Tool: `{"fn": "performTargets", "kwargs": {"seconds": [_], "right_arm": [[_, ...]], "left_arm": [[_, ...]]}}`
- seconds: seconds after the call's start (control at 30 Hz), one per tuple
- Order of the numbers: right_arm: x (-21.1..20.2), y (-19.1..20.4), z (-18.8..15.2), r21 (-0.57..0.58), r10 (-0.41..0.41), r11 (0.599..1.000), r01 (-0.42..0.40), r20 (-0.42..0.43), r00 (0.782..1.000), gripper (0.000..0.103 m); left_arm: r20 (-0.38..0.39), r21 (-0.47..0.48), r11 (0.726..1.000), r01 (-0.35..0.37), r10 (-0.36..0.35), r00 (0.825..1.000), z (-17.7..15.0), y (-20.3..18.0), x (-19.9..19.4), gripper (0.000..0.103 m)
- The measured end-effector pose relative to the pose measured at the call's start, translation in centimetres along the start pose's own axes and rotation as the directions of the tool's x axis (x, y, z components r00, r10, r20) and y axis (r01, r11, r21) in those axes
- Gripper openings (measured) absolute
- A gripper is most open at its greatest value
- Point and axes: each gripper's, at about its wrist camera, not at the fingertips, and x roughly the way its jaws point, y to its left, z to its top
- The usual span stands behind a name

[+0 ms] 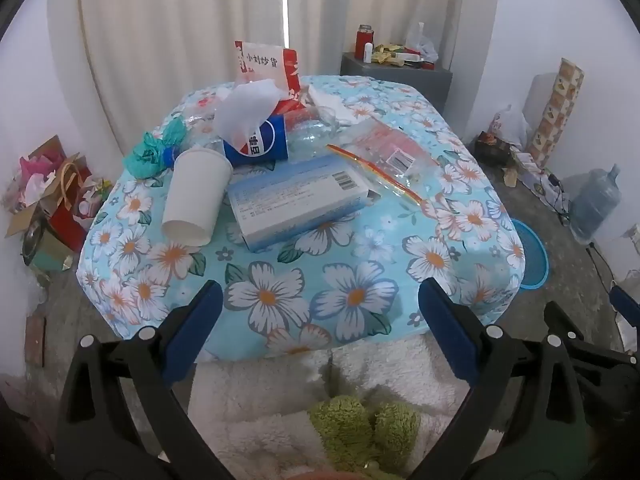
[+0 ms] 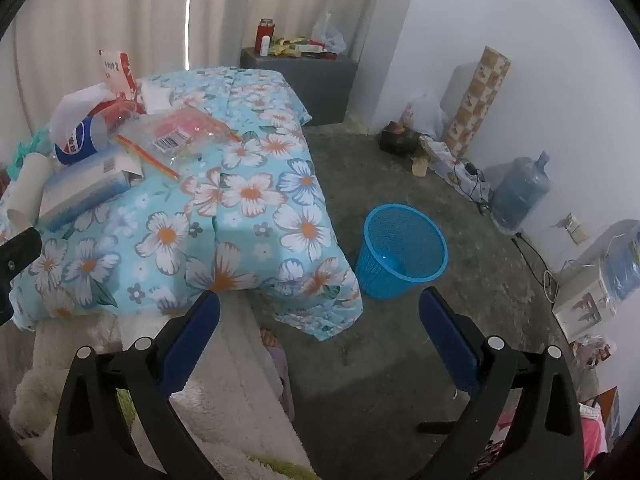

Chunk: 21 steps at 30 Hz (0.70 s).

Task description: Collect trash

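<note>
- Left gripper [image 1: 320, 300]: jaws spread wide, empty, above the near table edge.
- Right gripper [image 2: 320, 308]: jaws spread wide, empty.
- Trash on flowered tablecloth [image 1: 352, 296]: white paper cup [image 1: 194, 196] tipped over, touching the blue-white box [image 1: 296, 200].
- Blue basket [image 2: 400, 256]: upright on floor beside table.

A table under a floral cloth [image 1: 352, 296] carries a white paper cup [image 1: 196, 196], a flat box [image 1: 296, 200], a Pepsi cup [image 1: 260, 144], a zip bag [image 1: 384, 148]; blue basket [image 2: 400, 256] on the floor [image 2: 400, 344]

Soft dim daylight through curtains [image 1: 180, 20]; sharp centre; fisheye-bowed, vignetted edges
</note>
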Motion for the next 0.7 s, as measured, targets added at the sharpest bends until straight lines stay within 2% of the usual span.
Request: {"fn": "performTargets", "kwargs": {"seconds": [0.7], "right_arm": [[-0.9, -0.3, 0.8, 0.008, 0.009, 1.000, -0.009, 0.001, 1.000, 0.097]], "left_arm": [[0.003, -0.019, 1.000, -0.023, 0.023, 1.000, 0.1, 0.7, -0.1, 0.094]]}}
